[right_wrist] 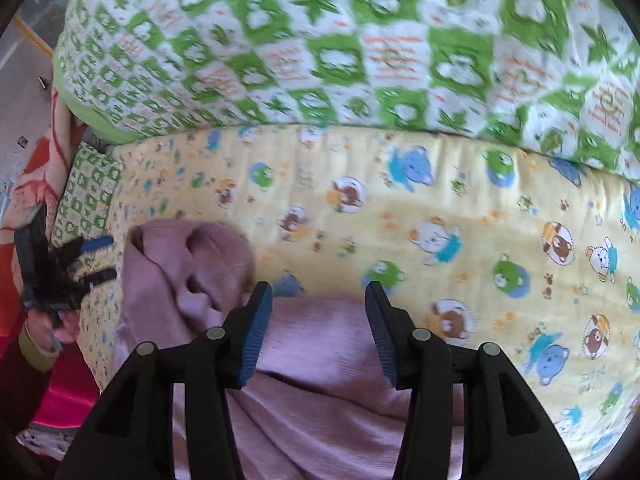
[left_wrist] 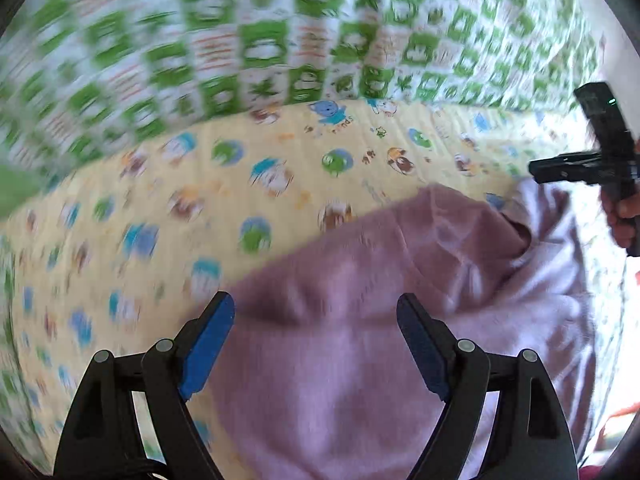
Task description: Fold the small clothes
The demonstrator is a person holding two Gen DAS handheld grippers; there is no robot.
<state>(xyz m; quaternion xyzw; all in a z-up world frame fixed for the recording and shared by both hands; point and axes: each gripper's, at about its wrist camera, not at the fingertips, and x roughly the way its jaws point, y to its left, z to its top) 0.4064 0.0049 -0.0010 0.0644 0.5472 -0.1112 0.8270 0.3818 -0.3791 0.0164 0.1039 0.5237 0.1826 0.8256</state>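
A mauve knit garment (left_wrist: 352, 392) lies rumpled on a yellow sheet printed with cartoon animals (left_wrist: 168, 216). My left gripper (left_wrist: 316, 324) hovers over the garment's near part, open wide, with nothing between its blue pads. In the right wrist view the garment (right_wrist: 320, 364) spreads under my right gripper (right_wrist: 318, 312), which is open, its pads apart above the cloth. A bunched fold of the garment (right_wrist: 208, 256) rises to the left. The left gripper (right_wrist: 100, 259) shows at the far left, held by a hand. The right gripper (left_wrist: 560, 168) shows at the right edge of the left wrist view.
A thick green-and-white patterned quilt (right_wrist: 360, 52) lies along the back of the yellow sheet (right_wrist: 460, 208). A small pillow in the same pattern (right_wrist: 90, 196) sits at the left. Beyond it lies a red and orange blanket (right_wrist: 40, 168), with bright pink cloth (right_wrist: 60, 396) lower left.
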